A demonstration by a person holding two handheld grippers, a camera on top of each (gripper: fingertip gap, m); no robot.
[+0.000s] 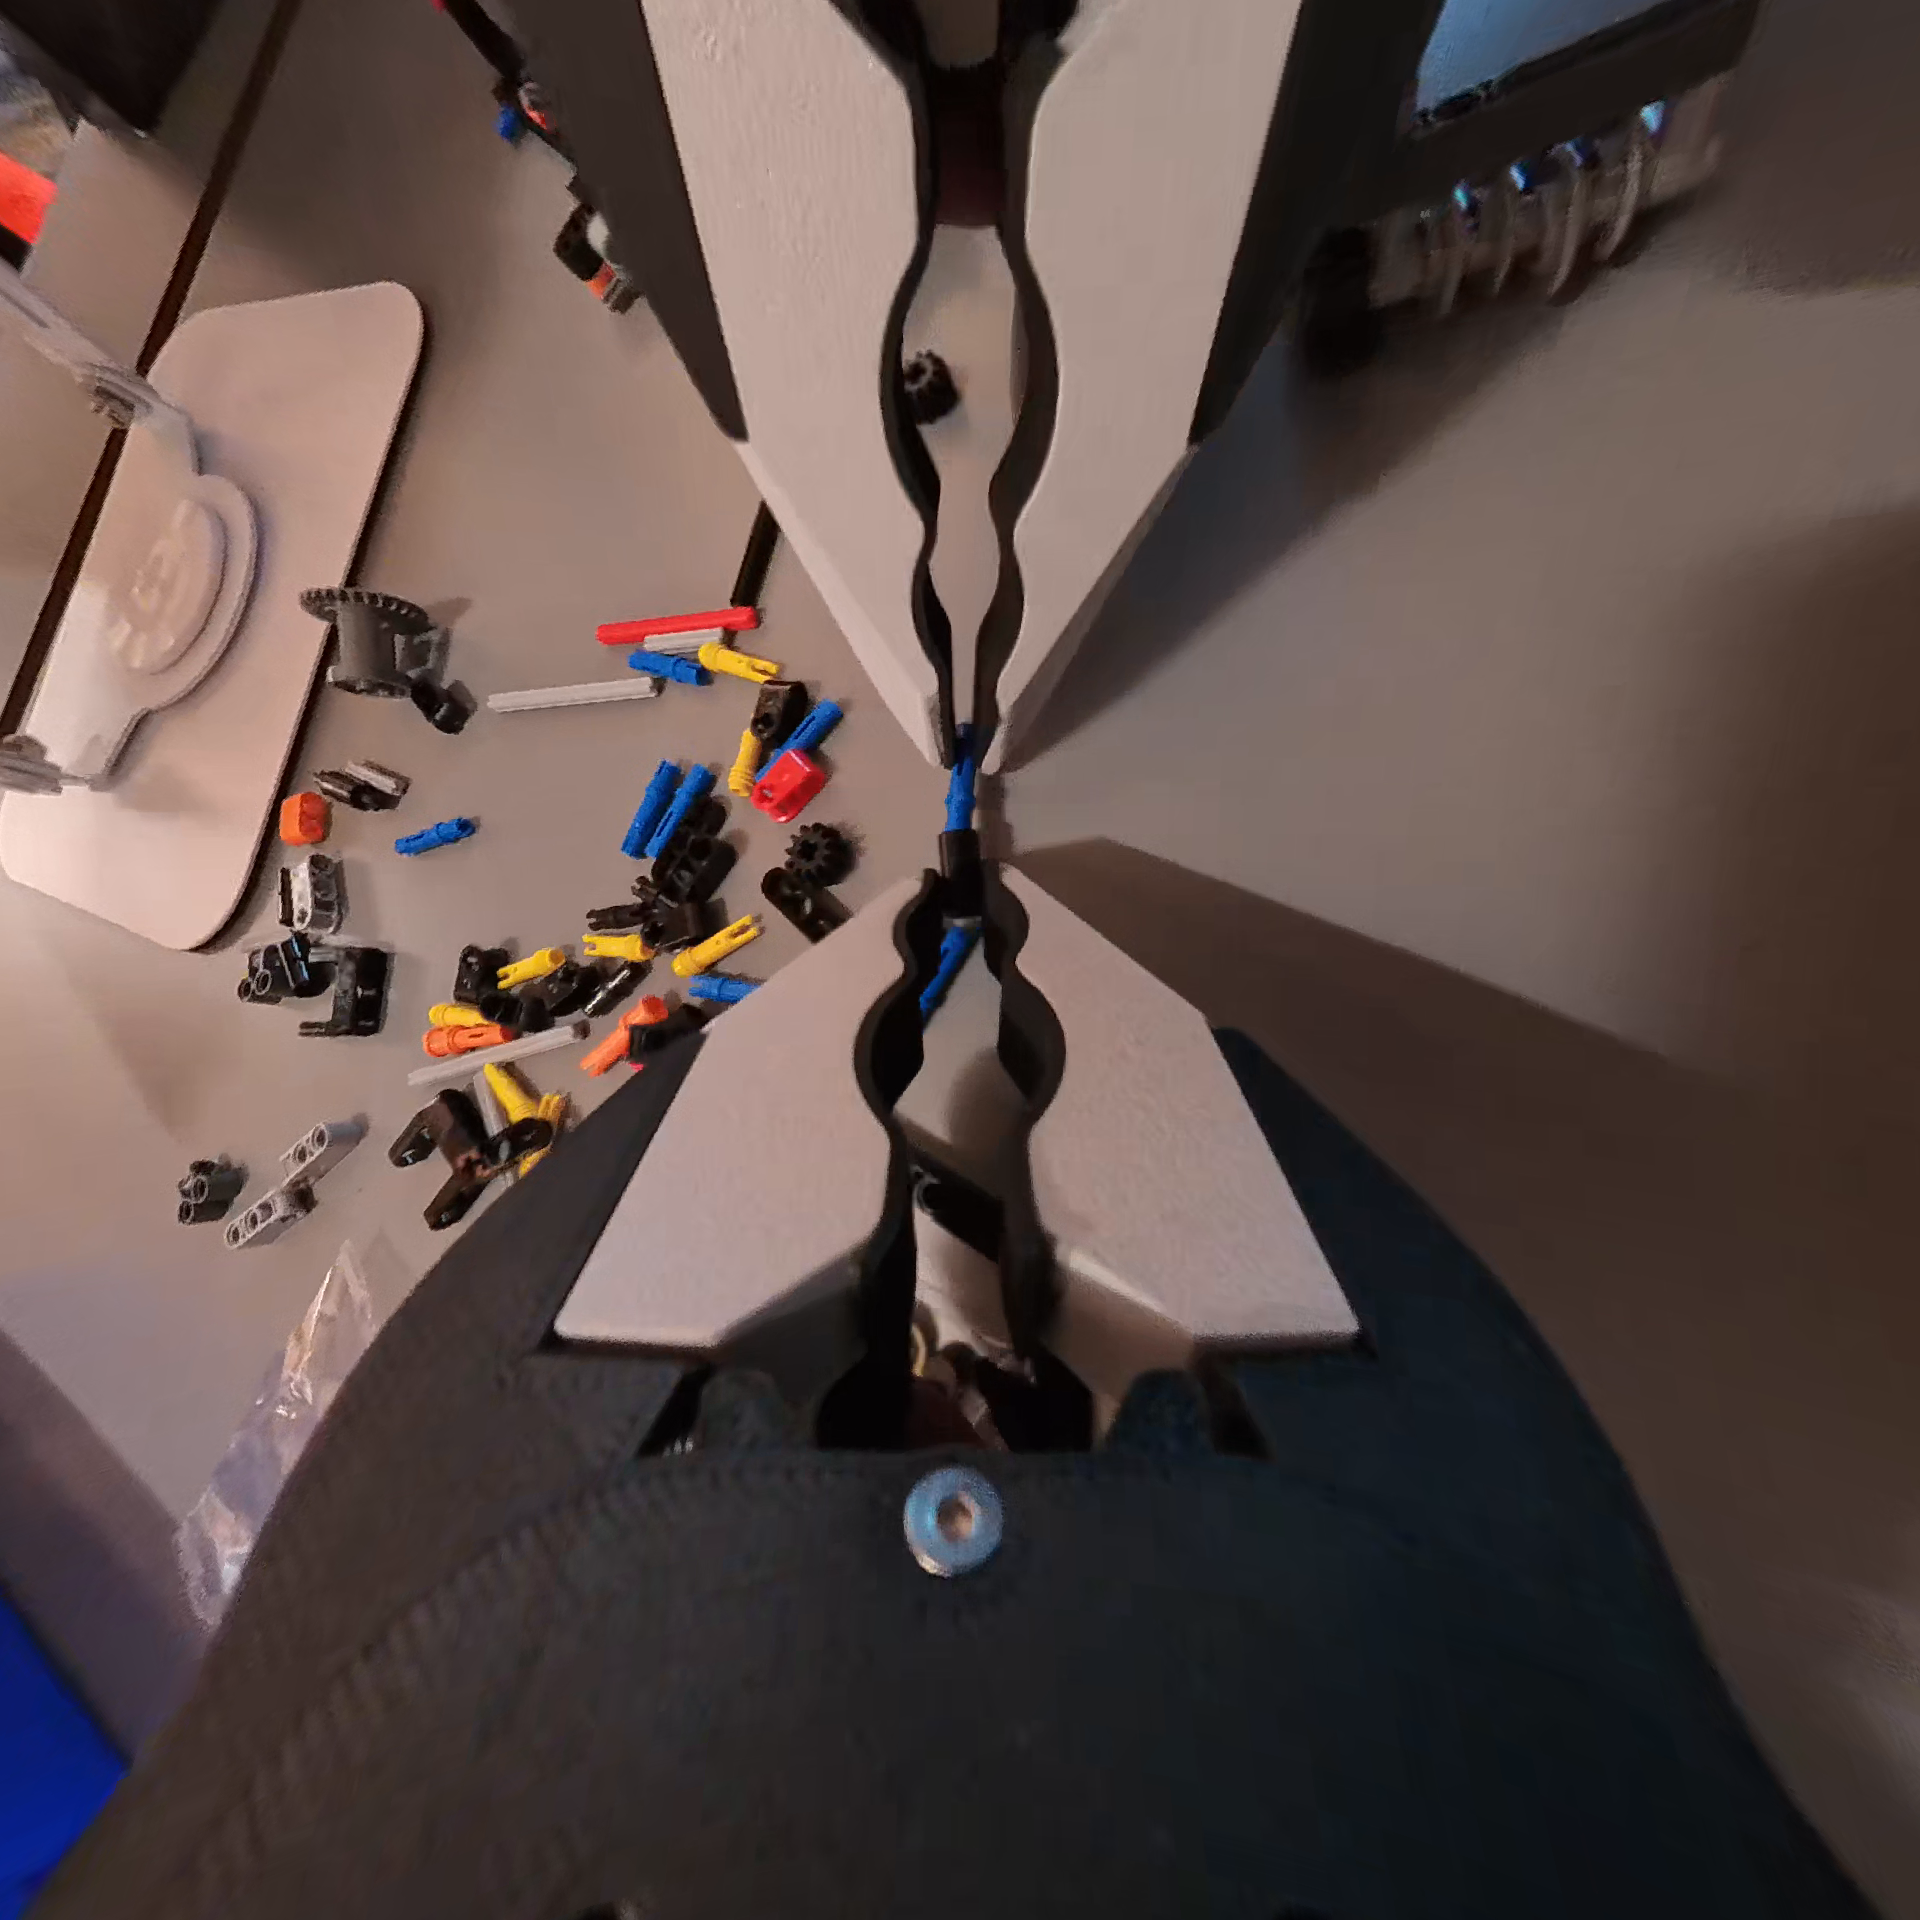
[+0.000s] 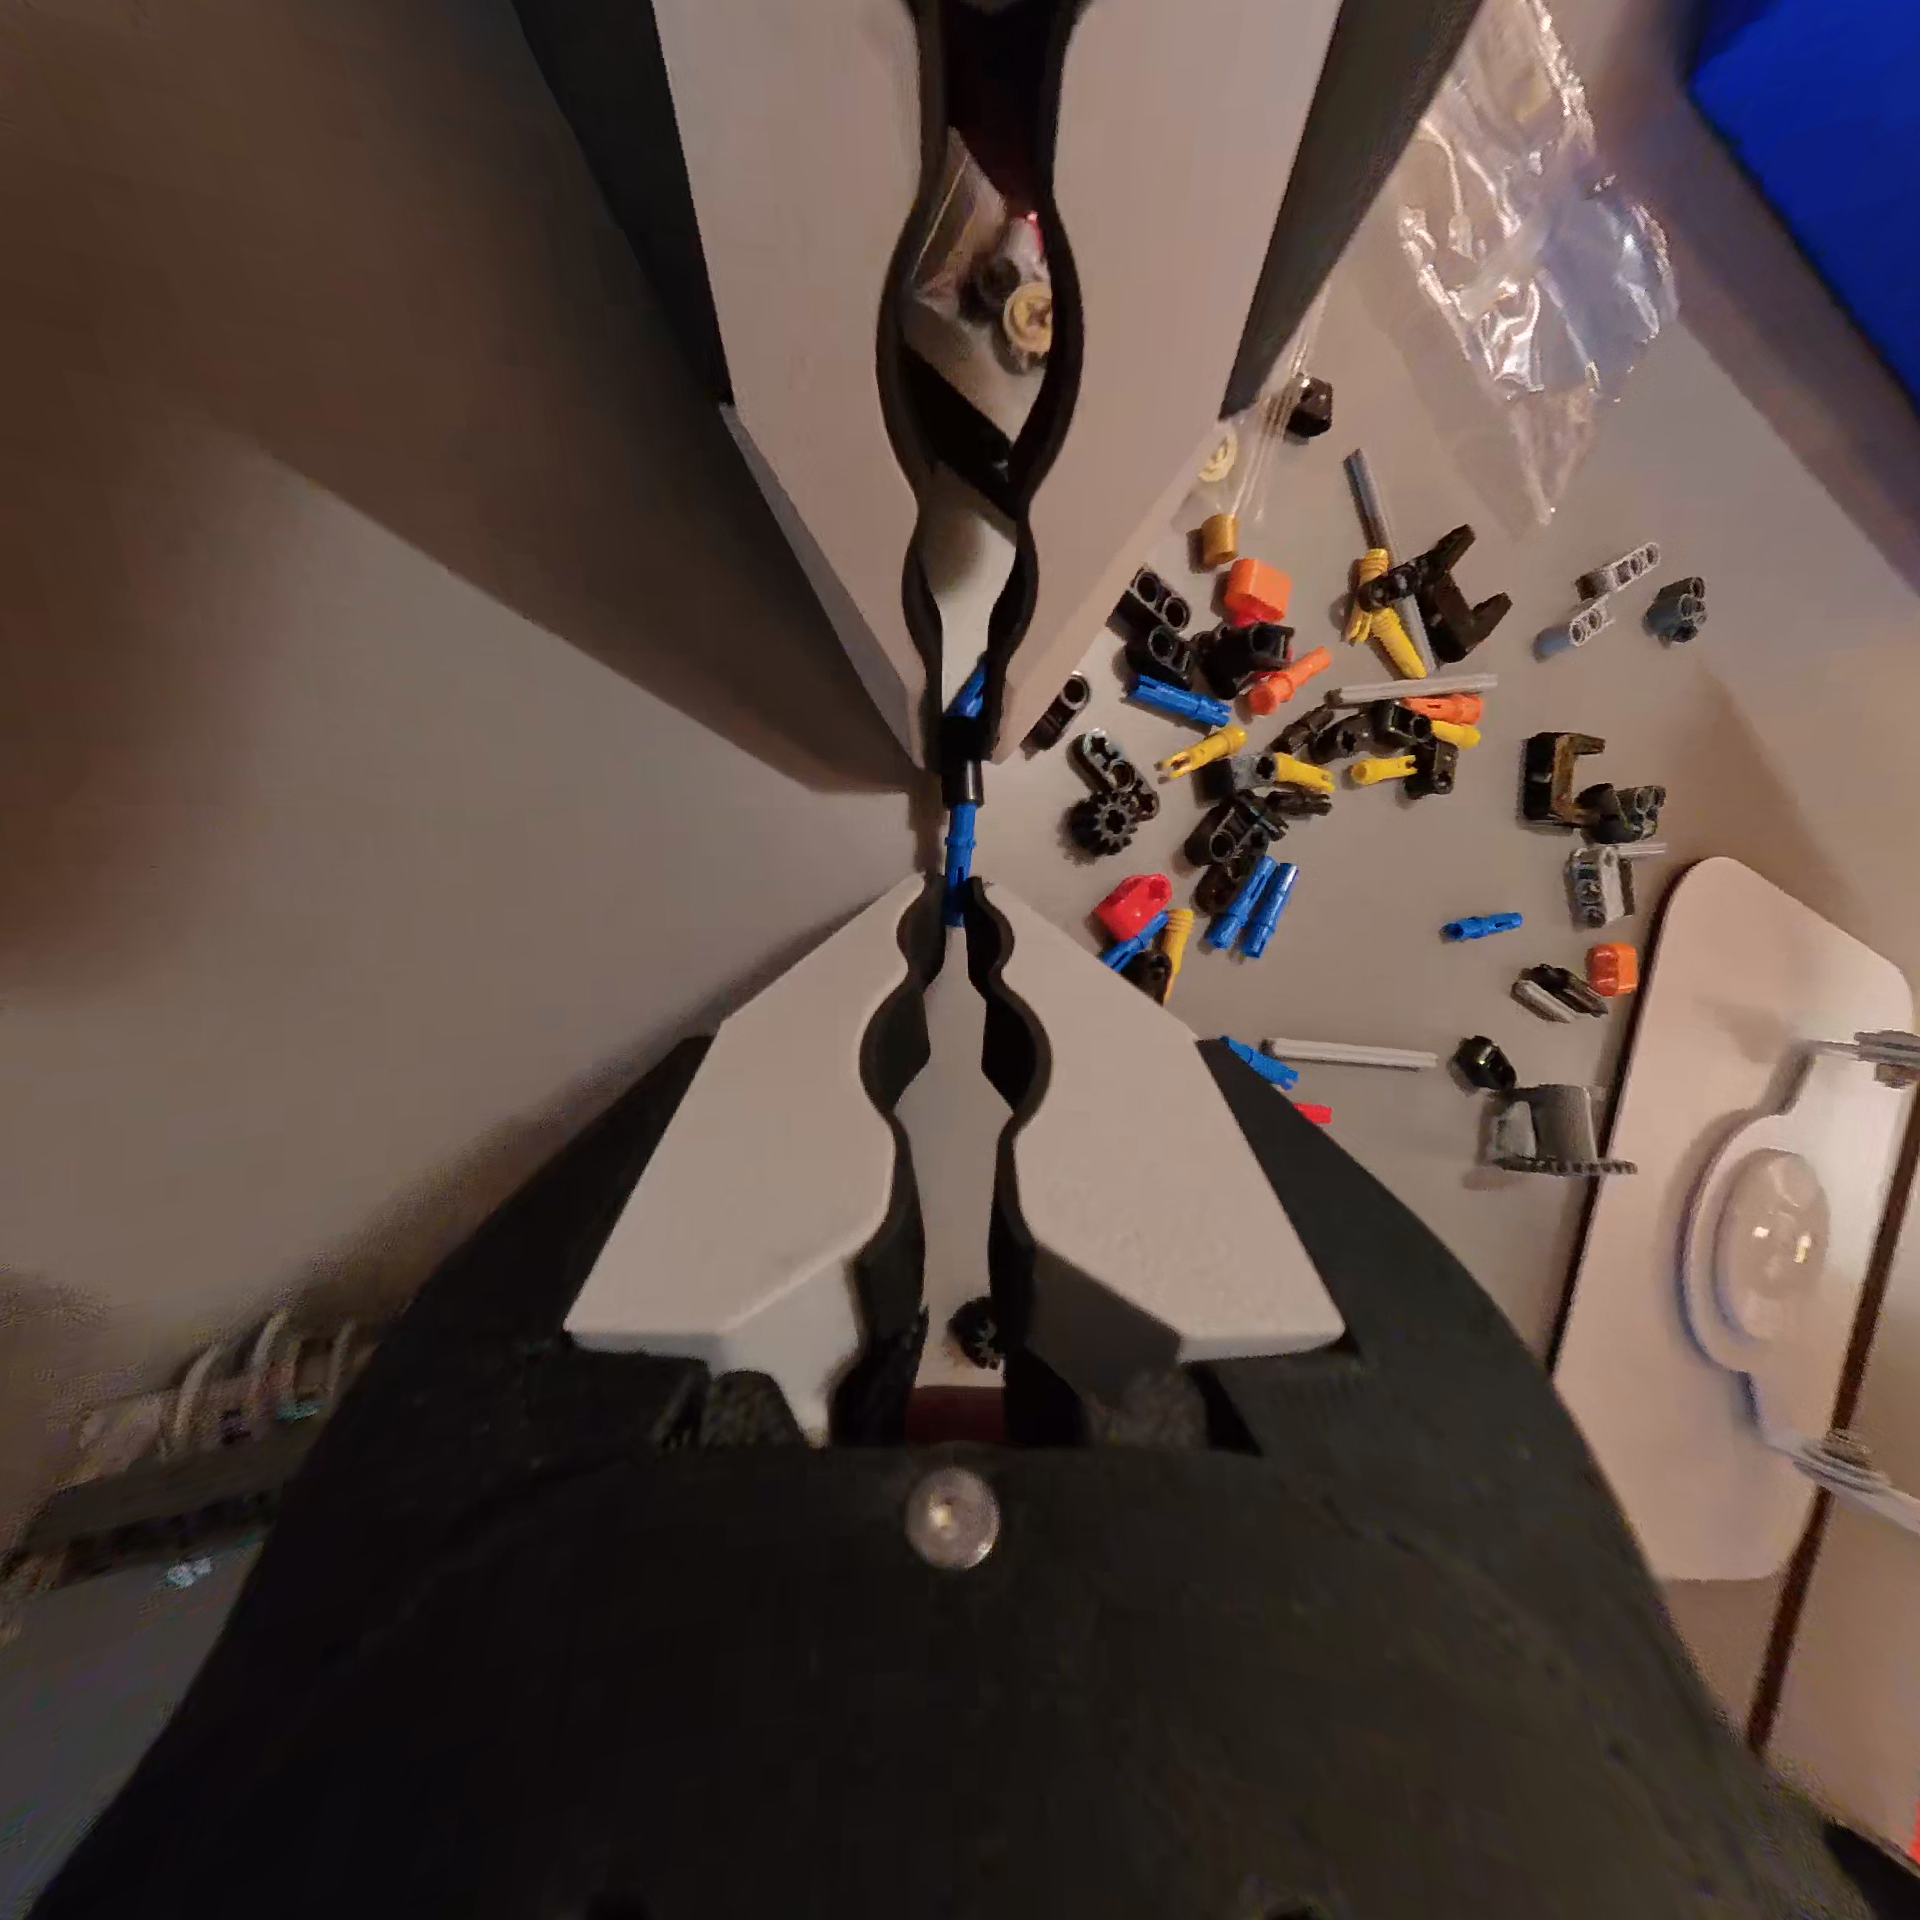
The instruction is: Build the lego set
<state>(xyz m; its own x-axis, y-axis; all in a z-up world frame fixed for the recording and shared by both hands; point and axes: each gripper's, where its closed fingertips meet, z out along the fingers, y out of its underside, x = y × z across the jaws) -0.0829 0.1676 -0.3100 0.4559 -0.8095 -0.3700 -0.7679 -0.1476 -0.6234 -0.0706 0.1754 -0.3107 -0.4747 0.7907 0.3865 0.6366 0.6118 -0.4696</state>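
Left wrist view: the left gripper (image 1: 961, 894), jaws nearly closed, pinches the black connector (image 1: 959, 868) of a small assembly held above the grey table (image 1: 1455, 644), tip to tip with the right gripper (image 1: 968, 743), whose jaws are closed on the blue pin (image 1: 961, 784) that sticks out of the connector. Right wrist view: the same blue pin (image 2: 961, 836) and connector (image 2: 961, 764) bridge the right gripper (image 2: 954, 902) and left gripper (image 2: 961, 743); the loose lego pieces (image 2: 1278, 748) lie scattered on the table to the right of the connector, with a clear plastic bag (image 2: 1527, 239) beyond them.
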